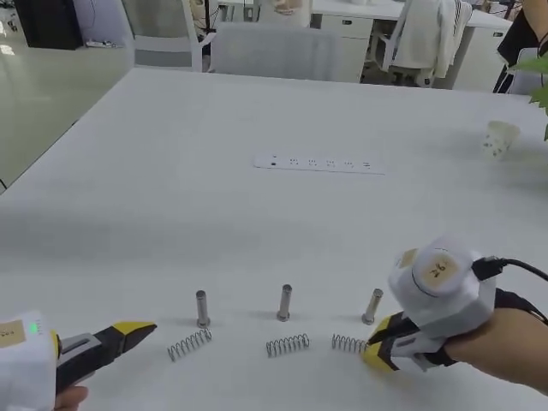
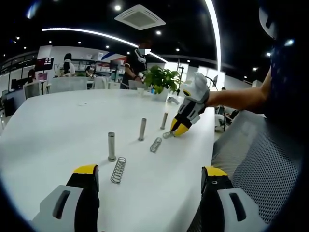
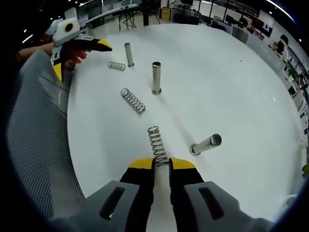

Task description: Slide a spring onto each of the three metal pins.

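As left claw (image 2: 149, 170) gapes, right claw (image 3: 161, 162) pinches spring (image 3: 156, 141).

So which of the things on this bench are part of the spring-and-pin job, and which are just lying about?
Job: left pin, middle pin, right pin; left spring, middle spring, right spring, its end between the right gripper jaws; left gripper, open.
Lying about: power strip, paper cup, plant.

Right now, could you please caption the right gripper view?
Right tongs pinch the end of a spring, three bare pins beyond.
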`<state>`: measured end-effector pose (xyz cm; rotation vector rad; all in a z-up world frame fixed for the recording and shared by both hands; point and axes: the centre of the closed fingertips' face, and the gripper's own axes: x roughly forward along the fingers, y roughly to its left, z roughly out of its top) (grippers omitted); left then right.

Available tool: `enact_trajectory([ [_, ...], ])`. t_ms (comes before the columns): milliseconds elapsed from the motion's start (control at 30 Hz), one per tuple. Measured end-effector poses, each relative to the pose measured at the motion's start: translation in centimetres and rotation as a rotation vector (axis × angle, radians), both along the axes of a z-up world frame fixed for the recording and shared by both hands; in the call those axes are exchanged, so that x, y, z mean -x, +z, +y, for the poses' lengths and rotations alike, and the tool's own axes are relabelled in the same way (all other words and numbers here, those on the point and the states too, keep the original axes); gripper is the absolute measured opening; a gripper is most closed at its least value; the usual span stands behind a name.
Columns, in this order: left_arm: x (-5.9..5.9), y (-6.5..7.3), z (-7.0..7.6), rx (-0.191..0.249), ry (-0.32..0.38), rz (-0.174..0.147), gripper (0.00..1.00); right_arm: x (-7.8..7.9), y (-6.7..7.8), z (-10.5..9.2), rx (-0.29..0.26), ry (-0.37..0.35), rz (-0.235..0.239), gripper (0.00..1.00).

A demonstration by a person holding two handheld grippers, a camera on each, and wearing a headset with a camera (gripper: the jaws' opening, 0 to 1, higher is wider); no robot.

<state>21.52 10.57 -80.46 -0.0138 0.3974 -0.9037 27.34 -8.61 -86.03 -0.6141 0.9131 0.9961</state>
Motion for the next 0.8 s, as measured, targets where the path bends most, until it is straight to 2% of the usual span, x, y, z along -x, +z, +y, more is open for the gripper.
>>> enact_trajectory([
  [367, 0.6, 0.3, -0.6, 0.002, -0.039, 0.006, 0.78, 0.5, 0.1, 0.1, 0.033, 0.03, 0.004, 0.08],
  [800, 0.7, 0.7, -1.6, -0.01, -0.114, 0.004, 0.74, 2.2, 2.3, 1.0, 0.003, 0.056, 0.012, 0.08],
])
